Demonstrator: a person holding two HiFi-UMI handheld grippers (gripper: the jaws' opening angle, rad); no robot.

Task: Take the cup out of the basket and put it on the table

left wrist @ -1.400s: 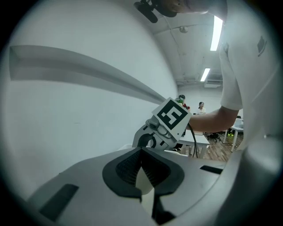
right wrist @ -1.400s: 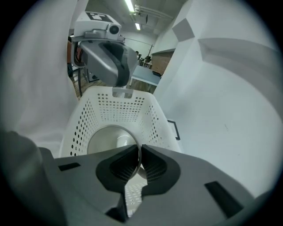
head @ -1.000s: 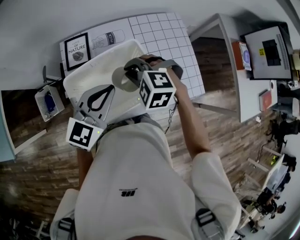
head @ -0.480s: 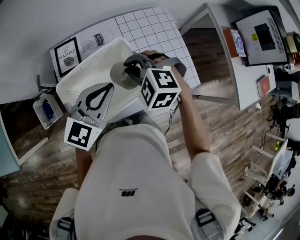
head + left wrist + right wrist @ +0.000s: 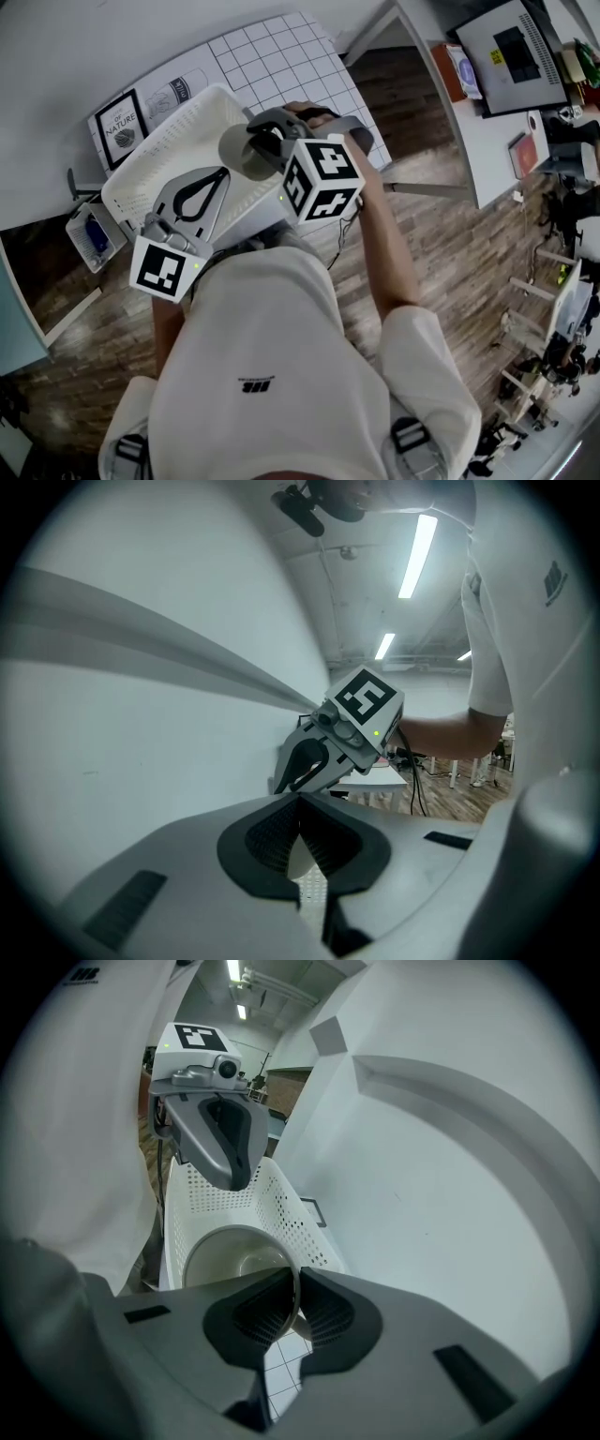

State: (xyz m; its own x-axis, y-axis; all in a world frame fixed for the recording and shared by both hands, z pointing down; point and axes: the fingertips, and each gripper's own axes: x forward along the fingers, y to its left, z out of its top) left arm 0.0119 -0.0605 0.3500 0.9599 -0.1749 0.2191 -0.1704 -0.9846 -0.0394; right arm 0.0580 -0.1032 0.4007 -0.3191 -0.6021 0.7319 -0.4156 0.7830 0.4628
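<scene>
Right gripper (image 5: 298, 1283) closed narrow on the rim of the grey cup (image 5: 234, 1258), one pad inside the wall, the other outside, the thin wall pinched between. Cup tilted, mouth turned toward the gripper's camera. Just behind the cup, the white perforated basket (image 5: 281, 1206), rows of holes along its side wall.

From the head view, cup (image 5: 242, 150) over the right half of the basket (image 5: 155, 169), inside its outline. Impossible to tell from any view whether clear of the basket's bottom. Not set on the table. Basket standing on the white grid-marked table (image 5: 309, 66), beside a printed picture (image 5: 120, 131) at its far left corner.

Left gripper (image 5: 221, 174) reaching in from the near side to the basket's near rim. In the left gripper view, pads (image 5: 272, 834) pressed nearly together, a thin white sliver of the basket wall nipped between them, perforated plastic showing just below. Also there, ahead and slightly to the right, the right gripper with its marker cube (image 5: 366, 697) on top and a green light lit.

In the head view, both grippers' cubes close above the person's white shirt (image 5: 272, 375), bare right forearm (image 5: 384, 244) running up to the right gripper. Wood-pattern floor (image 5: 441, 234) to the right of the table
</scene>
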